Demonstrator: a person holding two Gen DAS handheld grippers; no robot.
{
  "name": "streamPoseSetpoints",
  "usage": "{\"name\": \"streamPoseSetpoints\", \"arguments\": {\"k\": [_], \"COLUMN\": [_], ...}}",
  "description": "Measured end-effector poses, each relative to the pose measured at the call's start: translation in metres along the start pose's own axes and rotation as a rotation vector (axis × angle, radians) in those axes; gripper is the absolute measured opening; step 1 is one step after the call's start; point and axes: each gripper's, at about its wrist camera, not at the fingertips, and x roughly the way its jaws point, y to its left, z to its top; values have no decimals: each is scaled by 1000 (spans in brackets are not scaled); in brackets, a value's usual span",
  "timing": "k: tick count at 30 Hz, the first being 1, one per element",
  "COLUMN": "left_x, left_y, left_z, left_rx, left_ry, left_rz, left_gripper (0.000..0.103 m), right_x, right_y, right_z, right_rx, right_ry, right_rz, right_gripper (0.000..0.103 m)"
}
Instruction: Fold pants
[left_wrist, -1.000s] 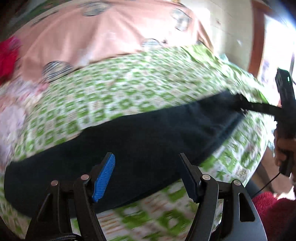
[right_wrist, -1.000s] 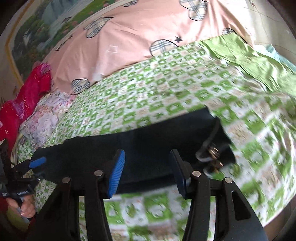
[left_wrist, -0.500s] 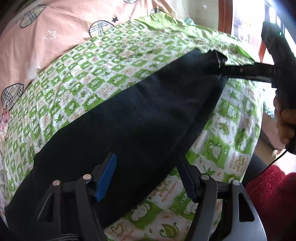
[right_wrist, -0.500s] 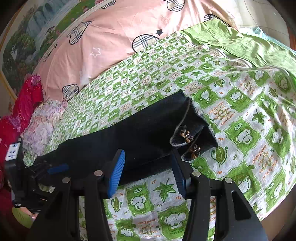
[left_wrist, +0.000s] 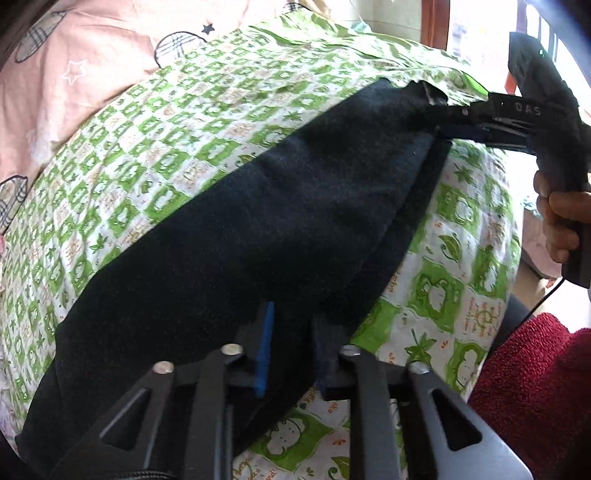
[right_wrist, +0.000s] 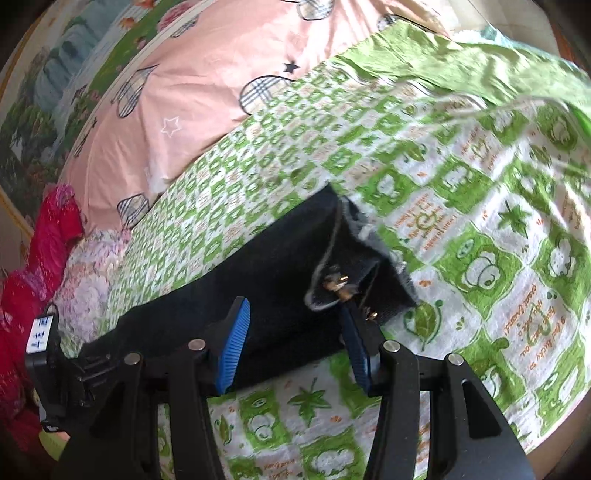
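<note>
Dark navy pants lie folded lengthwise across a green-and-white checked bedspread. In the left wrist view my left gripper is shut on the near edge of the pants, cloth bunched between its pads. In the right wrist view the pants end in a frayed hem with small metal studs. My right gripper is open, its jaws straddling the cloth beside that hem. The right gripper also shows in the left wrist view at the far end of the pants.
A pink quilt with plaid hearts lies along the back of the bed. Red and floral clothes are heaped at the left. A dark red rug lies on the floor past the bed's edge. A window is at the right.
My left gripper has closed onto the near edge of the pants. My right gripper has moved closer to the studded hem and stays open.
</note>
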Motion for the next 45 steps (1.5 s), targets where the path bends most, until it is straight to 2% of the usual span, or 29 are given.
{"name": "streamPoseSetpoints", "arguments": {"k": [3,4,7,13,15,19,22,28,31,33,34,37,40,45], "left_x": [-1,-3,-7,-25,-28,-14,-12,-17,-23,-30,-33,-35,-31,-8], "left_y": [2,2,0,2,1,-5,-10,-1,6,11,14,21,23,21], "left_z": [1,1,1,2,1,-3,-6,-5,1,10,16,37,59,108], "left_rx": [-13,-12,-1,-14,-11,9,27,-7,-38,-58,-69,-88,-79,-61], "left_ry": [-11,-18,-30,-73,-83,-46,-31,-14,-27,-48,-61,-82,-83,-64], "left_rz": [-2,0,3,-12,-34,-55,-62,-117,-148,-174,-189,-218,-223,-320], "left_gripper": [9,9,8,8,8,8,10,22,27,39,47,48,52,57], "right_x": [-1,-2,-8,-31,-35,-26,-23,-20,-27,-30,-30,-28,-26,-21], "right_y": [-6,-7,-5,8,7,-3,-5,-11,-14,-15,-17,-25,-31,-39], "right_z": [0,0,0,5,5,1,-3,-5,-9,-11,-12,-12,-12,-9], "right_rx": [15,19,8,-35,-38,-17,-19,6,19,20,35,82,113,149], "right_ry": [-7,-9,-25,-80,-79,-40,-42,1,-12,-19,-15,-13,-18,-26], "right_rz": [-11,-8,7,33,27,-4,-37,-31,-20,-26,-23,6,28,60], "right_gripper": [15,12,6,6,6,6,6,8,12,15,22,36,36,36]}}
